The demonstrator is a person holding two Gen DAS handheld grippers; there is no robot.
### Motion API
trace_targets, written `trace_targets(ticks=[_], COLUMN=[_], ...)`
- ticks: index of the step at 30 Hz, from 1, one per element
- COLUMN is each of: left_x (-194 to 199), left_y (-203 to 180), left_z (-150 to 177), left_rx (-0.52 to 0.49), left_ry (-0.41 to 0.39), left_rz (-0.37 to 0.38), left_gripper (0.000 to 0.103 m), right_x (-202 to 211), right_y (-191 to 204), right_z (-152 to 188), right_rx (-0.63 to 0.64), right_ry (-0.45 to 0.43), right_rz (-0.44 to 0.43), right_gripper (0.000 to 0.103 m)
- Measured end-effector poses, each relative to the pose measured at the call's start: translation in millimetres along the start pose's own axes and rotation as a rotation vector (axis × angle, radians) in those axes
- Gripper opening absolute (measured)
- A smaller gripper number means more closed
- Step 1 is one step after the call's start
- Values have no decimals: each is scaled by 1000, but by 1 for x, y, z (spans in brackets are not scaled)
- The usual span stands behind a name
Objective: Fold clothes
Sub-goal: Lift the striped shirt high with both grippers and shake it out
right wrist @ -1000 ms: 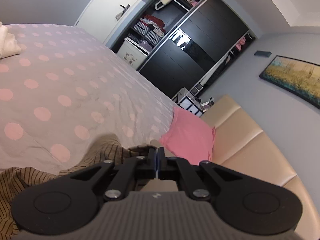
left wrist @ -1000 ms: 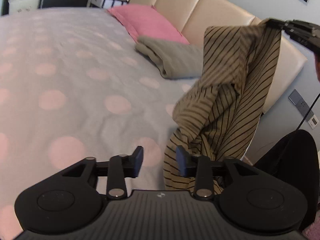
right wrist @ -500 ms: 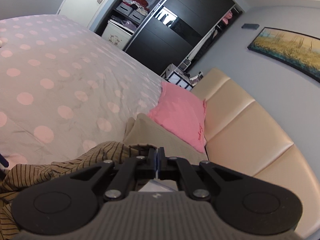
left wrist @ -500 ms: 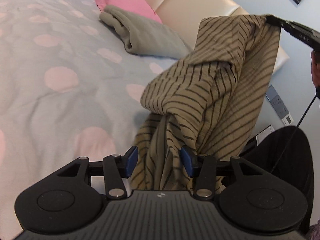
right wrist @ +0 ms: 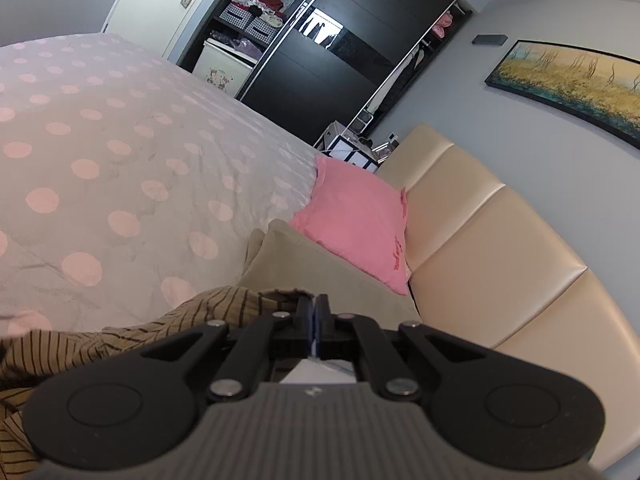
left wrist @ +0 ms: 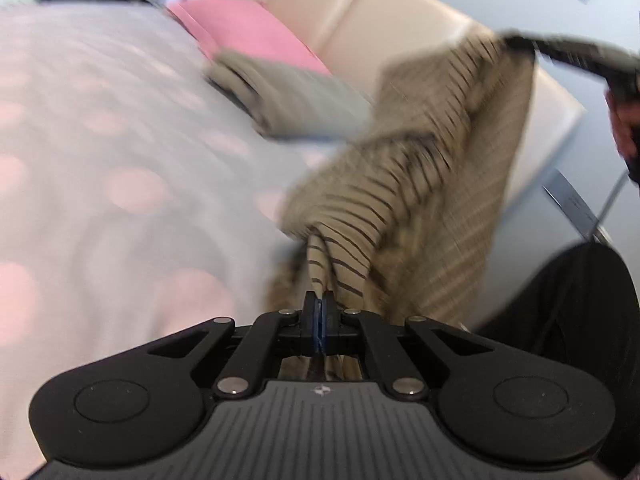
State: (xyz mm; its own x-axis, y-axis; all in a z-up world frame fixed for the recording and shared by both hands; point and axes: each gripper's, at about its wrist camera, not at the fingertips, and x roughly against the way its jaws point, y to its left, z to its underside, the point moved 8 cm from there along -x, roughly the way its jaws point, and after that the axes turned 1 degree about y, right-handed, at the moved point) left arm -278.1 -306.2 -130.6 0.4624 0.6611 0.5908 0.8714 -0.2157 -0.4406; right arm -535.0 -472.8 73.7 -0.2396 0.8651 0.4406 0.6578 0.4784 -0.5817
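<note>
A: Left gripper (left wrist: 320,300)?

B: Clamped tight on a pinch of the striped shirt (left wrist: 400,200), low on the garment, right at the near edge of the bed (left wrist: 100,220). Cloth runs straight out from between the pads. The left wrist view is blurred.

A: Right gripper (right wrist: 314,306)?

B: Also pinched closed on the same shirt (right wrist: 120,336). In its own view the striped fabric bunches at the tips and trails off to the near left. From the left wrist view the right gripper (left wrist: 516,42) is up at the far right, holding the top edge, so the shirt hangs from it and drapes down toward the left gripper.

A: Shirt on the bed or off it?

B: Mostly lifted, hanging over the near right side of the bed. Can't tell how much touches the spotted cover.

A: Behind it?

B: Folded grey-beige garment (right wrist: 320,268) lying on the cover just past the shirt. Pink pillow (right wrist: 356,216) beyond that, against the cream padded headboard (right wrist: 480,248).

A: Further?

B: Dark wardrobe (right wrist: 340,72) at the far end, framed painting (right wrist: 568,80) on the right wall. A person's hand (left wrist: 622,120) is at the right edge, on the right gripper's handle.
</note>
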Motion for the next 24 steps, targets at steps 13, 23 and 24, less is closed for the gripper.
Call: trace_targets(ticks=[13,23,24], left_x=[319,483,489], left_y=[-26,-200,-214], left_z=[-85,-124,-126], left_rx=[-124,-431,-447], left_ry=[-620,-960,-972], left_rz=[-406,-585,-600], left_gripper=[0,0,0], right_x=[129,305,320], right_y=[21,-3,-5], right_z=[-58,-130,-133], right_rx=[39,28,27], right_ry=[-340,-752,-777], right_rz=[-40,122,137], right_gripper=[1,1,1])
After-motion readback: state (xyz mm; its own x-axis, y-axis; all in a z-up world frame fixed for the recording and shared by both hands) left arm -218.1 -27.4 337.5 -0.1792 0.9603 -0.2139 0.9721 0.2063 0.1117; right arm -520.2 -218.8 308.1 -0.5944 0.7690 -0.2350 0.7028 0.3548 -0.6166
